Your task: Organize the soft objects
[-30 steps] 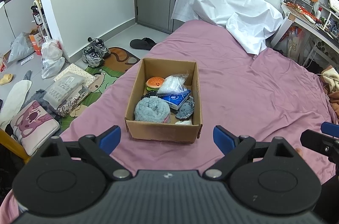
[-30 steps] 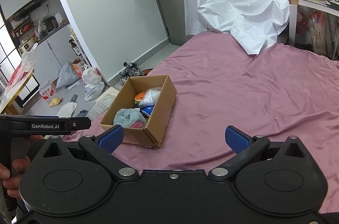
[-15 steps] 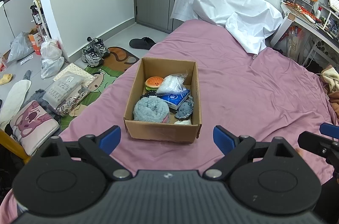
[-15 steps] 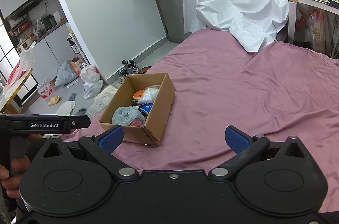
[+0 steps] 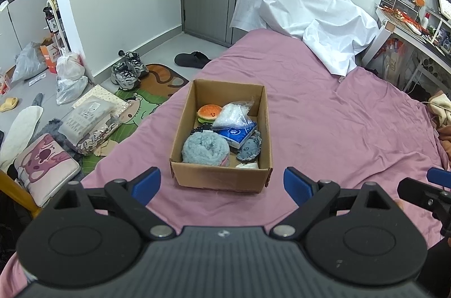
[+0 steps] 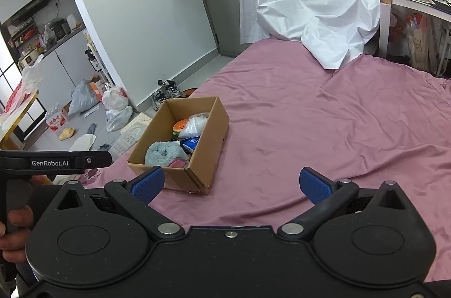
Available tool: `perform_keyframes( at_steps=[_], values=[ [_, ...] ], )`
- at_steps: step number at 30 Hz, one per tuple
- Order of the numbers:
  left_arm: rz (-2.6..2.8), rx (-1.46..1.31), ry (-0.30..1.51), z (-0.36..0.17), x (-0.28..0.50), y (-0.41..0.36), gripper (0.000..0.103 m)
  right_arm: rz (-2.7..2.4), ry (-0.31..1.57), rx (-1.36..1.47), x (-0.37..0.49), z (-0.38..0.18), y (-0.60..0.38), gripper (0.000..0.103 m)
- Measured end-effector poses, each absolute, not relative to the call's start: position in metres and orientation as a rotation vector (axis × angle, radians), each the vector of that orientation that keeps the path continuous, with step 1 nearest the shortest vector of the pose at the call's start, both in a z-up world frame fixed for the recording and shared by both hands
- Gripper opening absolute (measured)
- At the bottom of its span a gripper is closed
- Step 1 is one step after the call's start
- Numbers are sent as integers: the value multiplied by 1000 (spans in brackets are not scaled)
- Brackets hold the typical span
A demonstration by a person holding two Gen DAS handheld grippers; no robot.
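A cardboard box [image 5: 220, 179] sits on the pink bed sheet [image 5: 324, 128]. It holds a fluffy blue plush [image 5: 205, 150], a burger toy [image 5: 209, 112], a clear plastic bag [image 5: 235, 114], a blue tissue pack [image 5: 238, 133] and a grey plush [image 5: 249, 148]. The box also shows in the right wrist view [image 6: 197, 165], with the blue plush [image 6: 166, 154] inside. My left gripper [image 5: 222, 183] is open and empty, just short of the box's near wall. My right gripper [image 6: 231, 183] is open and empty, right of the box above the sheet.
A white sheet [image 5: 298, 13] covers something at the bed's far end. A cluttered desk [image 5: 417, 24] stands on the right. Shoes [image 5: 126, 69], bags [image 5: 70, 75], cushions [image 5: 45, 165] and a mat lie on the floor left of the bed.
Both grippers have stayed open and nearly still. The right wrist view has shifted slightly, with the box a little lower and nearer.
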State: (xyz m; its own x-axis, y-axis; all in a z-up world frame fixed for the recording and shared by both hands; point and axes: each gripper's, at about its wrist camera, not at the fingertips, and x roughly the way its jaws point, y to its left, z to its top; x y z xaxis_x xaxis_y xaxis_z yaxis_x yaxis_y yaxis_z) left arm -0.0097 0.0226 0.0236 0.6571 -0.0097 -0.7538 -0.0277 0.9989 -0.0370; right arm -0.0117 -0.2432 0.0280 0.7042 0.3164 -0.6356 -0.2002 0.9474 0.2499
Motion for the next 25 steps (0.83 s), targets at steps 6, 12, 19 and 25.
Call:
perform_keyframes(
  at_steps=[6, 12, 19, 25],
  values=[
    [12, -36, 864, 25, -8, 22, 93, 290, 736, 154, -12, 28, -243, 103],
    [6, -12, 867, 24, -6, 12, 93, 297, 727, 156, -13, 26, -245, 103],
    [1, -4, 877, 21, -4, 0, 93, 289, 735, 189, -10, 22, -255, 103],
    [-2, 3, 881, 21, -2, -4, 93, 291, 739, 187, -10, 19, -258, 103]
  ],
)
